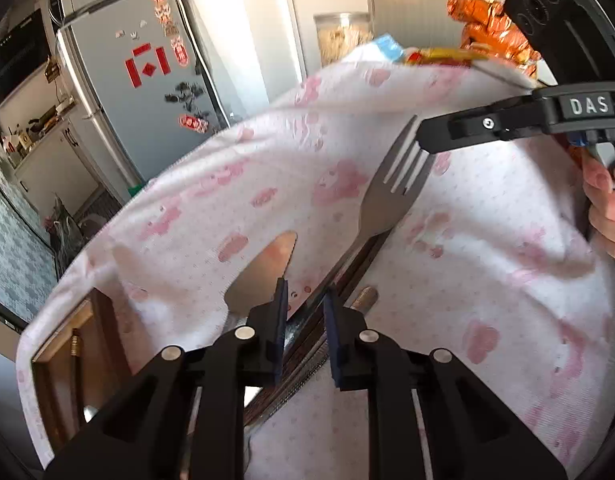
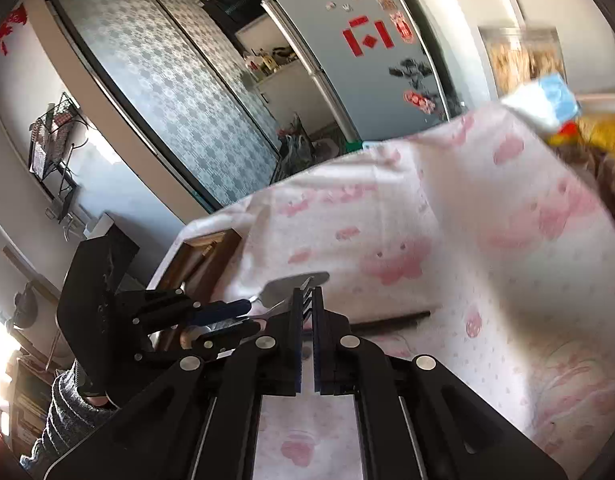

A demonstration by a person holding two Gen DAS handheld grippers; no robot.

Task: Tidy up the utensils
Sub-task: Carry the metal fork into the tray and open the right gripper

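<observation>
A steel fork (image 1: 391, 192) is held up over the pink-patterned tablecloth (image 1: 467, 280). My right gripper (image 1: 421, 136) is shut on its tines; in the right wrist view the tines sit between its closed pads (image 2: 307, 300). My left gripper (image 1: 305, 296) holds several utensils by their handles: the fork's handle passes between its pads, and a table knife (image 1: 263, 272) lies just left of them. In the right wrist view the left gripper (image 2: 243, 316) is closed around that bundle of handles.
A wooden tray (image 1: 67, 344) sits at the cloth's left edge. A dark chopstick (image 2: 387, 322) lies on the cloth. Snack packets (image 1: 487, 28) and a glass jar (image 1: 343, 38) stand at the far end. A fridge (image 1: 147, 80) stands behind.
</observation>
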